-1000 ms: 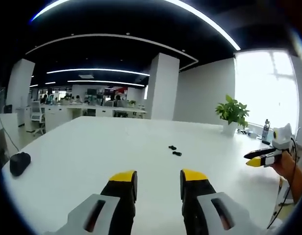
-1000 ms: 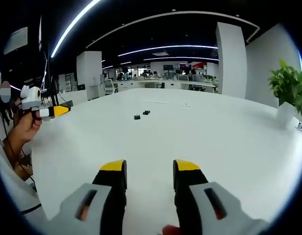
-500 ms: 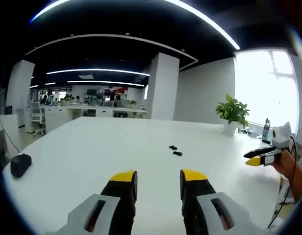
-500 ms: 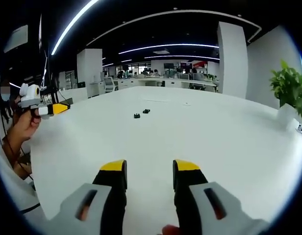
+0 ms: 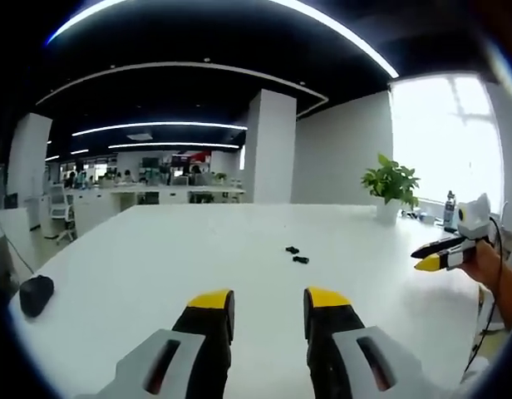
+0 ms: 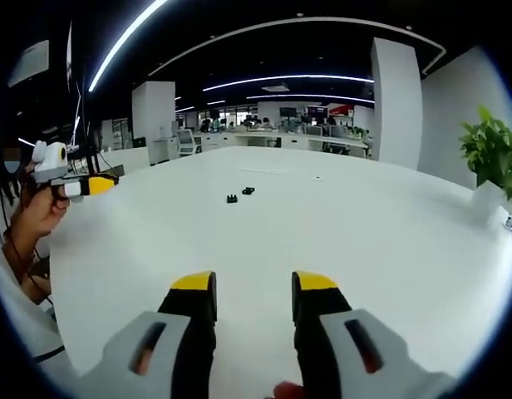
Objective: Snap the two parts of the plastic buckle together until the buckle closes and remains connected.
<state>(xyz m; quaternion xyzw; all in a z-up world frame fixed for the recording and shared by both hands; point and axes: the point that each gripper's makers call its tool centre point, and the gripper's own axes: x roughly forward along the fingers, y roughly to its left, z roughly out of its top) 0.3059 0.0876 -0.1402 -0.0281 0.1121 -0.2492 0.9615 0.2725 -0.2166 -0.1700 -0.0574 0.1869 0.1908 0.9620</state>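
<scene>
Little shifted since earlier frame — buckle halves (image 5: 295,254) seen apart, frame centre, well ahead of left gripper (image 5: 266,299); right gripper (image 6: 253,284) likewise distant; both agape, empty.

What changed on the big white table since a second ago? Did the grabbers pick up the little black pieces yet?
Not yet. Only the cameras tipped a little, so the pictures shifted. The two black buckle parts lie apart on the white table as before, untouched. The left gripper and the right gripper stay open, empty and far from them.
</scene>
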